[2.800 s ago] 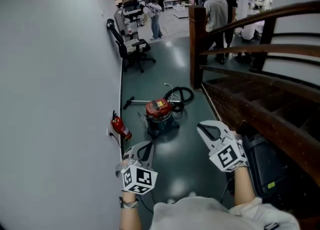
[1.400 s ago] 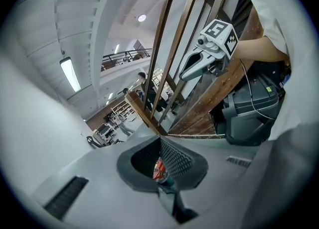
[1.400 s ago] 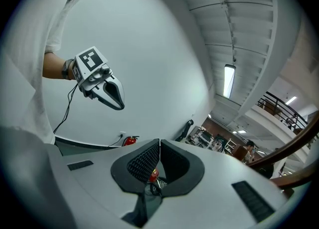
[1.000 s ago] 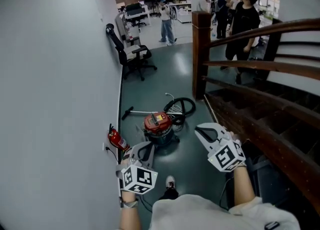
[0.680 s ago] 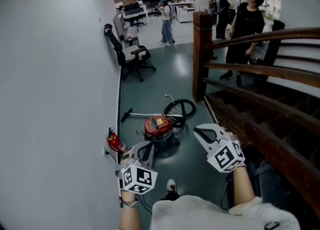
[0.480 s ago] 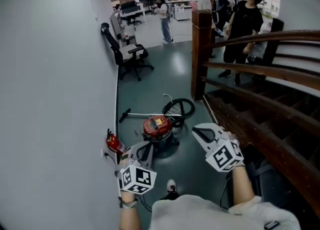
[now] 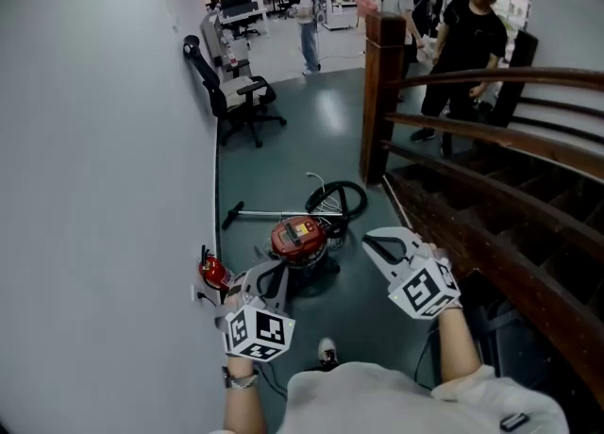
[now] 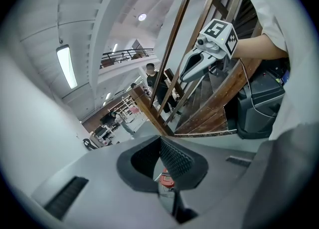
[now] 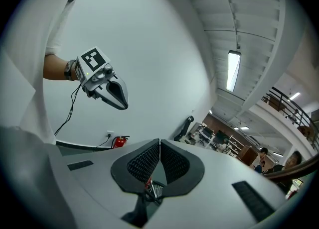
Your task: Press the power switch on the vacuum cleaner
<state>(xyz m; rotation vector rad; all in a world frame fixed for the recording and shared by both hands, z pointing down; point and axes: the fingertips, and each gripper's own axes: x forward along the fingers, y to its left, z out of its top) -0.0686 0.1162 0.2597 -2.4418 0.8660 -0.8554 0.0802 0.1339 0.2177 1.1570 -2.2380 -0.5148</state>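
Head view: left gripper [image 7: 264,276] and right gripper [image 7: 373,242] held out ahead, side by side. Both jaw pairs pressed together, nothing pinched; probably carried idle while person walks up. Red vacuum cleaner [image 7: 298,239] on floor at 12 o'clock, just beyond and between grippers, untouched. Hose [image 7: 337,199] coiled at its 1 o'clock, fire extinguisher [image 7: 212,271] by wall at its 8 o'clock. Versus 2.8 s ago: vacuum sits nearer grippers. Power switch too small to make out.

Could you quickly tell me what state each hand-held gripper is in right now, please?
Left hand-held gripper: closed, holding nothing.
Right hand-held gripper: closed, holding nothing.
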